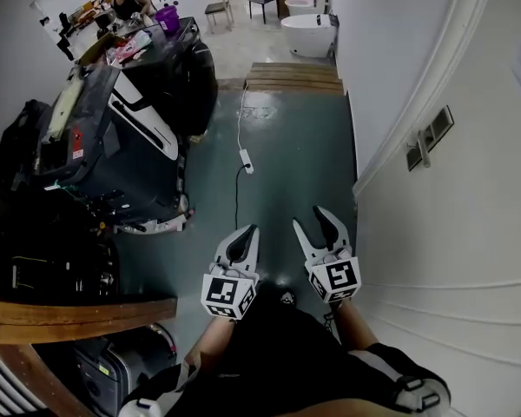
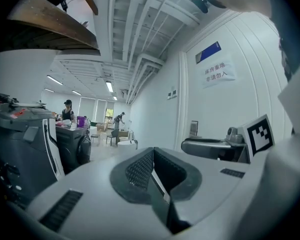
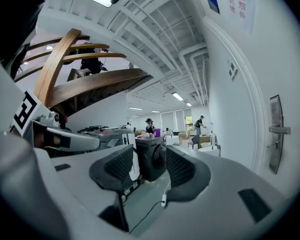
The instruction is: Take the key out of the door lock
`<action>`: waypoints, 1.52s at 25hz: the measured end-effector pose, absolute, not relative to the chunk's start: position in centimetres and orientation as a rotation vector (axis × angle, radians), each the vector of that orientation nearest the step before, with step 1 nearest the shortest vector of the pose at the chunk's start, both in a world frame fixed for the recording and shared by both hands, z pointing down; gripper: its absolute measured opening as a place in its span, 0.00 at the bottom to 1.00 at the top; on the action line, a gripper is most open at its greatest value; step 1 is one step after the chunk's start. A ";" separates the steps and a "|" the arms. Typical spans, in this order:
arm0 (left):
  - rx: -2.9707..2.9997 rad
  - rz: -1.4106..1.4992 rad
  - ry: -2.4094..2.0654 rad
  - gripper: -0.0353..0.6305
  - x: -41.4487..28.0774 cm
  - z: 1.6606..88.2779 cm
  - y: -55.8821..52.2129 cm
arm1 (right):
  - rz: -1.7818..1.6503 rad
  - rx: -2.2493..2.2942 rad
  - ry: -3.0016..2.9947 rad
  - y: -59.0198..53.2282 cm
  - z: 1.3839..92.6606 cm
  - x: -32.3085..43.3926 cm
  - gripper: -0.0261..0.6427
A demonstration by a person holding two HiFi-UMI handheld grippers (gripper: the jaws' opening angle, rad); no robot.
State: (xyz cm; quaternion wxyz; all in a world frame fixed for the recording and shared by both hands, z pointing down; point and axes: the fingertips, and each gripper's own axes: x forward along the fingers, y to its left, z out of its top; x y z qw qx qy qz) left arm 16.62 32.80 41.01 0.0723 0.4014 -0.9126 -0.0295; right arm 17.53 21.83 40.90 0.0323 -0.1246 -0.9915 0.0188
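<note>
Door handle (image 3: 279,130) in right gripper view

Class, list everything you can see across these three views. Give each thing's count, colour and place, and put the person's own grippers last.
machines: at least two, dark grey and black, left of the floor
power strip: one, white, on the dark green floor, with a cable
wooden step: one, brown, at the floor's far end
bathtub: one, white, beyond the step
bucket: one, purple, far left
people: two, far end of the room
door handle: one, silver, on the white door at right
notice: one, white with red print, right wall
key: none in view
left gripper: one, white, jaws together, empty
right gripper: one, white, jaws apart, empty
</note>
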 end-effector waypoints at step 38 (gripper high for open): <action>1.376 -0.138 -2.597 0.09 -17.7 42.5 28.4 | 0.120 -0.169 -2.954 17.1 43.8 -13.8 0.36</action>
